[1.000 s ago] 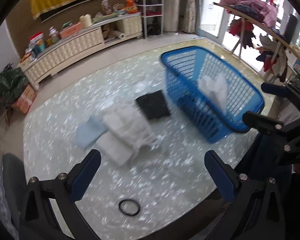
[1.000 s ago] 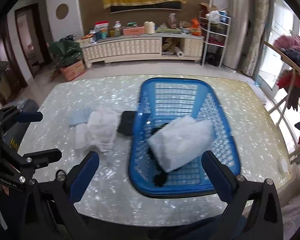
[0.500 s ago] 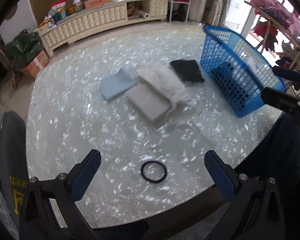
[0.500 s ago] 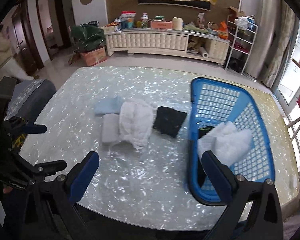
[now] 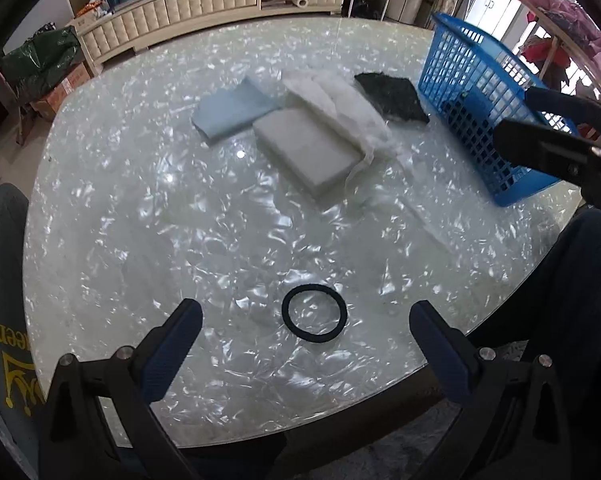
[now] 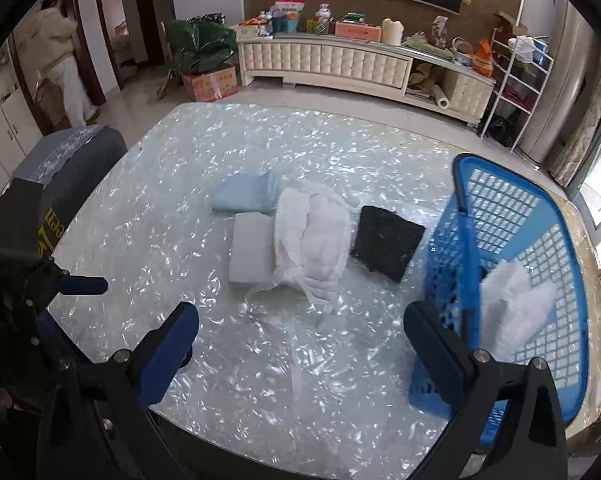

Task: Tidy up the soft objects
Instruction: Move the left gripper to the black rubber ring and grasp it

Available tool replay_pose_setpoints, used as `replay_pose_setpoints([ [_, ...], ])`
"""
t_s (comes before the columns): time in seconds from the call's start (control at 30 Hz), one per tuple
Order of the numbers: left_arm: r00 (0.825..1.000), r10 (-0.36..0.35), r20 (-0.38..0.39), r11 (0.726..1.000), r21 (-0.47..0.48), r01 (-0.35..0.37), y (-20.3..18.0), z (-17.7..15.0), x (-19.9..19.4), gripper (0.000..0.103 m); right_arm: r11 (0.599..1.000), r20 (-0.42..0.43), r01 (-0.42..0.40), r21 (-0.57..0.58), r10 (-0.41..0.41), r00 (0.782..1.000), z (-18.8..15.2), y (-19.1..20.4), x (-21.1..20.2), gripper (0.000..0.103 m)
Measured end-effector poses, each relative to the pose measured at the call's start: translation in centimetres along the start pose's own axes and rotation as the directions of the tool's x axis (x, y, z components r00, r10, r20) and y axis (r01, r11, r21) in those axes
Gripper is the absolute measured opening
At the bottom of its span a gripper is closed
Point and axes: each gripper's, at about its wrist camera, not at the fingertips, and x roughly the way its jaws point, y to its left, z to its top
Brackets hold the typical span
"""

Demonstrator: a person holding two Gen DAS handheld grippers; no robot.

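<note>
Soft items lie mid-table: a light blue pad point(image 5: 232, 110) point(image 6: 246, 197), a white foam block point(image 5: 308, 152) point(image 6: 250, 254), a crumpled white cloth point(image 5: 340, 100) point(image 6: 314, 240) and a black sponge square point(image 5: 392, 96) point(image 6: 386, 242). A blue basket point(image 6: 540, 240) point(image 5: 480, 92) stands at the right and holds a white fluffy piece point(image 6: 512, 304). My left gripper point(image 5: 304, 342) hangs open over the near table edge, around a black ring point(image 5: 314, 314). My right gripper point(image 6: 300, 338) is open and holds nothing, in front of the cloth and the basket's corner.
The round pearly table point(image 6: 220, 152) has a chair back point(image 6: 60, 168) at its left. A cream sideboard point(image 6: 340, 64) with clutter, a wire shelf point(image 6: 516, 80) and a person point(image 6: 60, 60) in a doorway are beyond. A clothes rack point(image 5: 560, 20) stands right.
Both grippers have swung left, away from the basket, and pulled back toward the table's near edge. The white fluffy piece stays in the basket. The black ring now lies between the left fingers.
</note>
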Motion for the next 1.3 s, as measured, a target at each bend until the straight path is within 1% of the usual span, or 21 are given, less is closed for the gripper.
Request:
replay_pose_setpoints([
  [0.17, 0.999, -0.006, -0.034, 1.000, -0.012, 0.005, 0.7, -0.1, 1.8, 0.103, 1.000, -0.026, -0.009, -0.015, 0.009, 1.000, 0.0, 1.0, 1.4, 0.103],
  [0.27, 0.999, 0.016, -0.048, 1.000, 0.008, -0.015, 0.7, -0.1, 2.8, 0.103, 1.000, -0.046, -0.008, -0.012, 0.008, 0.999, 0.3, 1.0, 2.6, 0.103],
  [0.43, 0.997, 0.014, -0.082, 1.000, 0.007, -0.014, 1.1, 0.0, 4.6, 0.103, 1.000, -0.082, -0.004, -0.008, 0.003, 0.997, 0.8, 1.0, 4.4, 0.103],
  [0.57, 0.994, 0.021, -0.107, 1.000, -0.013, -0.022, 1.9, -0.1, 5.9, 0.098, 1.000, -0.107, -0.012, -0.004, 0.011, 0.994, 1.2, 1.1, 6.0, 0.103],
  [0.67, 0.994, 0.017, -0.106, 1.000, -0.023, -0.020, 2.3, -0.1, 6.1, 0.095, 1.000, -0.122, -0.010, 0.001, 0.010, 0.993, 1.5, 1.1, 7.1, 0.103],
  [0.77, 0.994, 0.016, -0.107, 1.000, -0.024, -0.019, 2.5, -0.2, 6.3, 0.086, 1.000, -0.133, 0.004, 0.002, -0.003, 0.991, 2.0, 1.2, 8.3, 0.102],
  [0.8, 0.993, 0.021, -0.112, 0.999, -0.023, -0.024, 2.5, -0.2, 6.5, 0.083, 1.000, -0.137, 0.007, 0.000, -0.007, 0.991, 2.2, 1.1, 8.8, 0.101],
  [0.83, 0.993, 0.026, -0.117, 0.999, -0.019, -0.028, 2.4, -0.2, 6.8, 0.082, 1.000, -0.140, 0.006, 0.000, -0.006, 0.990, 2.2, 1.1, 9.2, 0.097],
  [0.9, 0.993, 0.021, -0.114, 1.000, -0.012, -0.022, 2.2, -0.1, 7.1, 0.079, 1.000, -0.153, 0.012, 0.003, -0.011, 0.988, 2.4, 1.0, 9.9, 0.093],
  [0.97, 0.994, 0.018, -0.107, 1.000, -0.003, -0.019, 2.0, 0.1, 7.3, 0.075, 1.000, -0.160, 0.015, 0.009, -0.014, 0.987, 2.5, 0.7, 10.4, 0.091],
  [1.07, 0.995, 0.034, -0.096, 0.999, 0.007, -0.033, 1.6, 0.6, 7.5, 0.066, 1.000, -0.169, 0.024, 0.011, -0.022, 0.985, 2.5, 0.5, 11.0, 0.090],
  [1.1, 0.995, 0.036, -0.095, 0.999, 0.010, -0.035, 1.5, 0.8, 7.4, 0.060, 1.000, -0.173, 0.028, 0.012, -0.025, 0.985, 2.6, 0.3, 11.3, 0.088],
  [1.13, 0.995, 0.038, -0.094, 0.999, 0.013, -0.037, 1.5, 0.8, 7.4, 0.053, 0.999, -0.177, 0.030, 0.012, -0.028, 0.984, 2.6, 0.1, 11.5, 0.084],
  [1.17, 0.995, 0.036, -0.092, 0.999, 0.016, -0.034, 1.3, 1.1, 7.4, 0.050, 0.999, -0.182, 0.035, 0.013, -0.032, 0.983, 2.6, 0.0, 11.7, 0.081],
  [1.23, 0.995, 0.036, -0.090, 0.999, 0.014, -0.035, 1.4, 1.7, 7.3, 0.036, 0.999, -0.196, 0.042, 0.012, -0.039, 0.980, 2.6, -0.2, 12.3, 0.071],
  [1.27, 0.995, 0.044, -0.088, 0.999, 0.012, -0.044, 1.5, 1.8, 7.3, 0.031, 0.999, -0.203, 0.040, 0.013, -0.036, 0.979, 2.6, -0.3, 12.6, 0.069],
  [1.3, 0.995, 0.056, -0.085, 0.998, 0.008, -0.055, 1.7, 1.9, 7.3, 0.024, 0.999, -0.209, 0.036, 0.016, -0.032, 0.977, 2.6, -0.3, 12.8, 0.066],
])
